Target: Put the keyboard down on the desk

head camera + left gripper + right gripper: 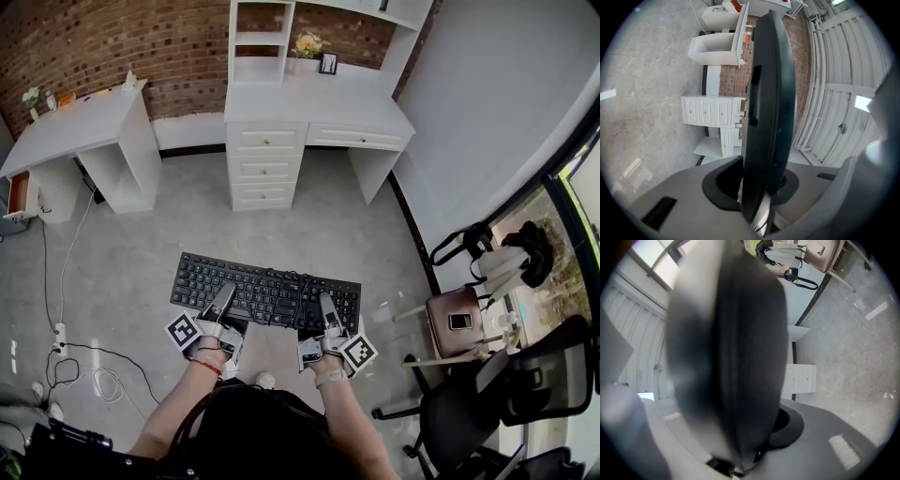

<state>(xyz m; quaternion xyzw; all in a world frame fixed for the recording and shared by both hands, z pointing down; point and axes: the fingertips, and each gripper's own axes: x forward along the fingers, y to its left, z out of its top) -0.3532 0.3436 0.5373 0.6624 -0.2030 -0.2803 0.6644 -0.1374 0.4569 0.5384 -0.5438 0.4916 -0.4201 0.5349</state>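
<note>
A black keyboard (267, 292) is held level in the air above the grey floor, in front of the person. My left gripper (221, 300) is shut on its near left edge, and my right gripper (327, 311) is shut on its near right edge. In the left gripper view the keyboard (768, 103) stands edge-on between the jaws and fills the middle. In the right gripper view the keyboard (736, 357) is a dark blurred slab clamped between the jaws. The white desk (319, 105) with drawers stands ahead against the brick wall.
A second white desk (84, 127) stands at the left. A power strip and cables (61, 342) lie on the floor at the left. A black office chair (497, 394) and a stool with a bag (459, 319) stand at the right.
</note>
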